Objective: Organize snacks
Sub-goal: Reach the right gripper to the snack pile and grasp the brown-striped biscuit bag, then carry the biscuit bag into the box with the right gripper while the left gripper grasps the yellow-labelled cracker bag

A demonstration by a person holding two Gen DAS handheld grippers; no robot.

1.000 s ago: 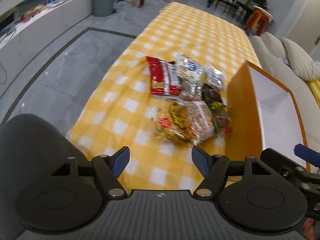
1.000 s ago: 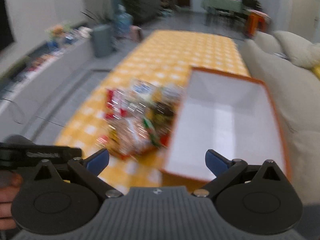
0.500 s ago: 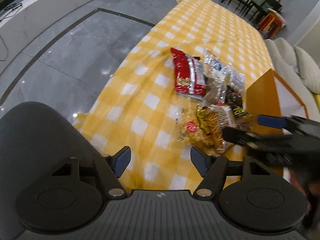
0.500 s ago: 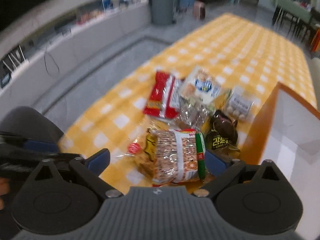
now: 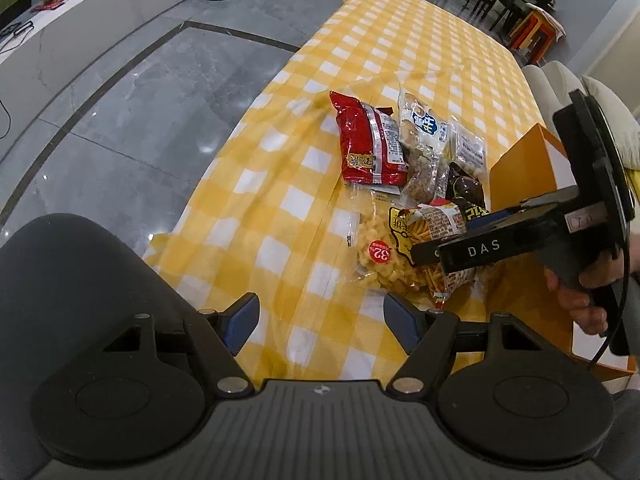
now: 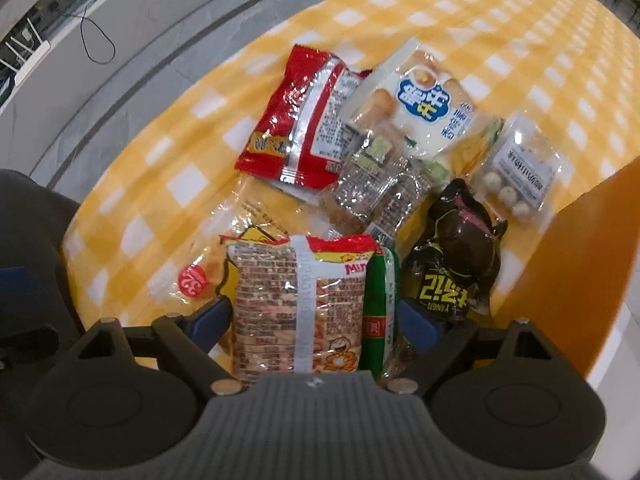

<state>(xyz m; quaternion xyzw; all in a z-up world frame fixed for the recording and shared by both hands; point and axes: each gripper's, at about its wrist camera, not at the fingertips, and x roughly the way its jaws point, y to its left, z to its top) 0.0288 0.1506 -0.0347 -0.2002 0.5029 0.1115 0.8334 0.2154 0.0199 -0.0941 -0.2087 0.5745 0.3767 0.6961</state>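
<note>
Jaws closing on the right gripper [image 6: 314, 322] around the noodle pack [image 6: 304, 308]; left gripper [image 5: 320, 320] spread over bare cloth.

Right pads sit either side of the noodle pack at lower centre of the right view, not yet pressing it. Behind it, mid-frame, lie the red bag [image 6: 300, 120], bread pack [image 6: 420, 104], dark pouch [image 6: 456, 256] and a small clear bag [image 6: 520, 176], all on the yellow check cloth [image 6: 480, 20]. Orange box [image 6: 580, 264] stands at right, just beside the pouch. In the left view the snacks cluster right of centre, the box [image 5: 520, 168] beyond them, and a hand [image 5: 580, 296] grips the right tool.
</note>
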